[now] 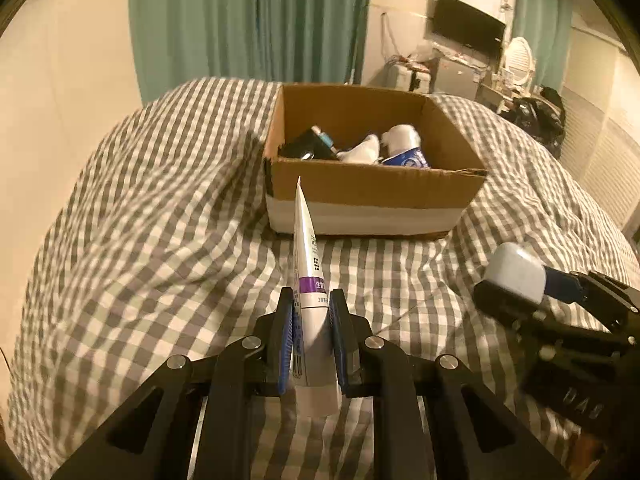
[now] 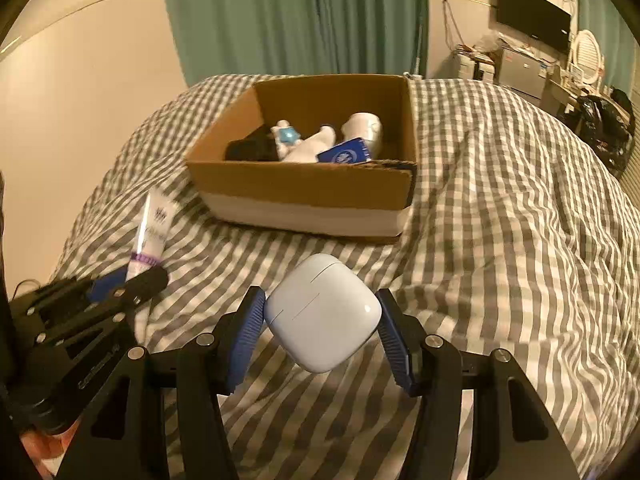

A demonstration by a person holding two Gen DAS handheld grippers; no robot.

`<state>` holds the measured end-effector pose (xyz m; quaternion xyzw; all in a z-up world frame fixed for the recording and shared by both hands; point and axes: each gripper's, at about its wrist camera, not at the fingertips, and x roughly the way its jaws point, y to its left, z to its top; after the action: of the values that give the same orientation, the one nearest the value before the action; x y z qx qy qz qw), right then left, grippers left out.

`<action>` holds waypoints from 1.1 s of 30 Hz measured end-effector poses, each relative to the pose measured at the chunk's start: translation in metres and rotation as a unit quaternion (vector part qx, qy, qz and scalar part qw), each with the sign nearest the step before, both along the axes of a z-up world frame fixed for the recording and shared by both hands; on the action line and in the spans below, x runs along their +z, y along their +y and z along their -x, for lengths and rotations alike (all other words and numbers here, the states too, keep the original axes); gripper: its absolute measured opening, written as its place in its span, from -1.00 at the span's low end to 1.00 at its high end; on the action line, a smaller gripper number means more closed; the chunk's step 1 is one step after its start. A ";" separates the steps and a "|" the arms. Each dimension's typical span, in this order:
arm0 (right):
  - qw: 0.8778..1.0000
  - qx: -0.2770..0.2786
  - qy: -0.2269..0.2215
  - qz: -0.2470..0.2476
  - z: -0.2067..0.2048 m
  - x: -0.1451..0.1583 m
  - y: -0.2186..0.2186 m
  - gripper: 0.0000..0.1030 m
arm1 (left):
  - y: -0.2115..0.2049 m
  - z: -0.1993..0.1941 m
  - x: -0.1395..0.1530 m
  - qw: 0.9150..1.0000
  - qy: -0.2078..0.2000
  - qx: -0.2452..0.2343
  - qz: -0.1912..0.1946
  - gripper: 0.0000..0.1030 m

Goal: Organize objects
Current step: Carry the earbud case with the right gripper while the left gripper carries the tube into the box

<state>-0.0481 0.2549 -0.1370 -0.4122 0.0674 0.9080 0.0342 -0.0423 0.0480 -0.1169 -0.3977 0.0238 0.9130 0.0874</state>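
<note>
surface: bed (image 1: 160, 216) (image 2: 500, 208), grey-and-white checked cover, rumpled, long folds running toward the near edge
landmark: cardboard box (image 1: 372, 196) (image 2: 304, 192), open top, brown walls with a white band along the bottom, sits directly on the cover
box position: toward the far end of the bed, roughly centred across it
cover near box: pushed up into a ridge just left of the box in the left wrist view; flatter on the near side of the box
box base: presses into the cover, cover creased around it
</note>
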 end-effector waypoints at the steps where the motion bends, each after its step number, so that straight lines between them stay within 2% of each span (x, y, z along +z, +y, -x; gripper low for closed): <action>1: 1.000 0.007 -0.001 -0.003 -0.003 0.001 -0.004 0.09 | 0.000 -0.001 0.003 1.000 0.005 -0.001 0.002 -0.67; 7: 0.999 0.030 -0.005 -0.033 -0.011 0.011 -0.020 0.09 | -0.010 -0.009 0.017 1.000 0.017 -0.002 0.004 -0.67; 13: 0.998 0.043 0.008 -0.049 -0.017 0.035 -0.033 0.09 | -0.015 -0.018 0.035 1.000 0.026 -0.016 0.009 -0.67; 21: 0.996 0.047 0.051 -0.057 -0.021 0.090 -0.044 0.09 | -0.016 -0.020 0.077 0.997 0.063 -0.035 0.004 -0.67; 29: 0.989 0.049 0.113 -0.078 -0.014 0.158 -0.039 0.09 | -0.007 0.005 0.132 0.991 0.126 -0.046 0.018 -0.67; 33: 0.989 0.052 0.120 -0.069 0.005 0.173 -0.029 0.09 | -0.003 0.027 0.149 0.989 0.140 -0.047 0.011 -0.67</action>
<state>-0.0535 0.2262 0.0359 -0.3003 -0.0133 0.9537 0.0069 -0.0688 0.0446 0.0324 -0.2649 0.0645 0.9544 0.1217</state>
